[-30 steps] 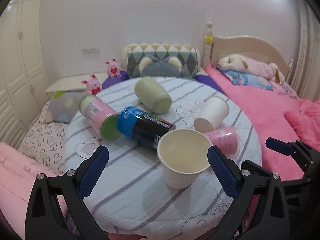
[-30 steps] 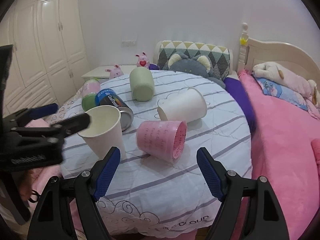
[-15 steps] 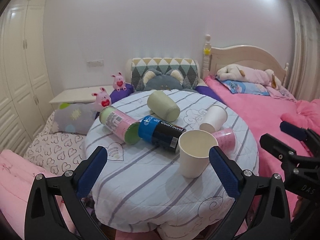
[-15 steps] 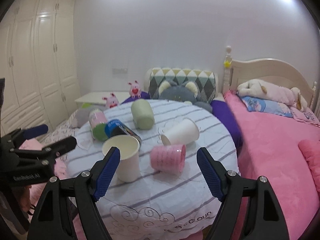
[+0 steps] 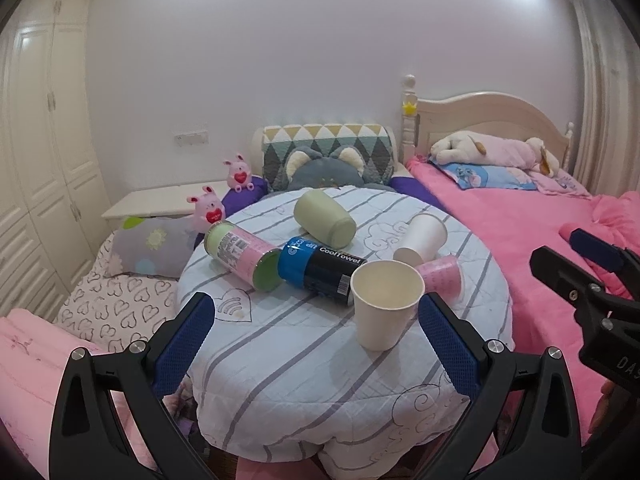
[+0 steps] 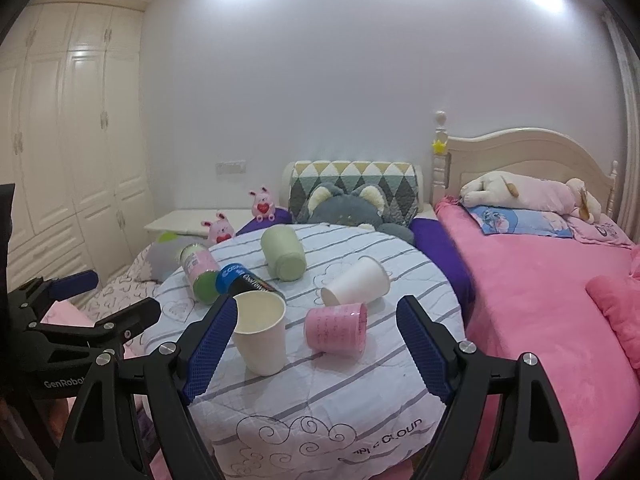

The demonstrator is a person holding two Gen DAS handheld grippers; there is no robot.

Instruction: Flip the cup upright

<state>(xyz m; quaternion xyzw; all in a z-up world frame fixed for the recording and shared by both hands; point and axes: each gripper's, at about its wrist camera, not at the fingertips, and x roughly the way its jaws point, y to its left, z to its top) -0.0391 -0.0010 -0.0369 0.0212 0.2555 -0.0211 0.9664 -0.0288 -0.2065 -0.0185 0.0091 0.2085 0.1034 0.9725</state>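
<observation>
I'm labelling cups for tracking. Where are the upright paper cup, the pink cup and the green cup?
upright paper cup point(image 5: 382, 320): left wrist view, outer wall.
pink cup point(image 6: 330, 326): right wrist view, side wall.
green cup point(image 6: 280, 250): right wrist view, side wall.

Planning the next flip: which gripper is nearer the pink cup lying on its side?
Right, I'd judge. The right gripper faces the pink cup between its open fingers. The left gripper, also open, sits farther off, with the upright paper cup before it.

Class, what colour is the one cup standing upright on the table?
Cream-white paper cup; clearest in the left wrist view.
</observation>
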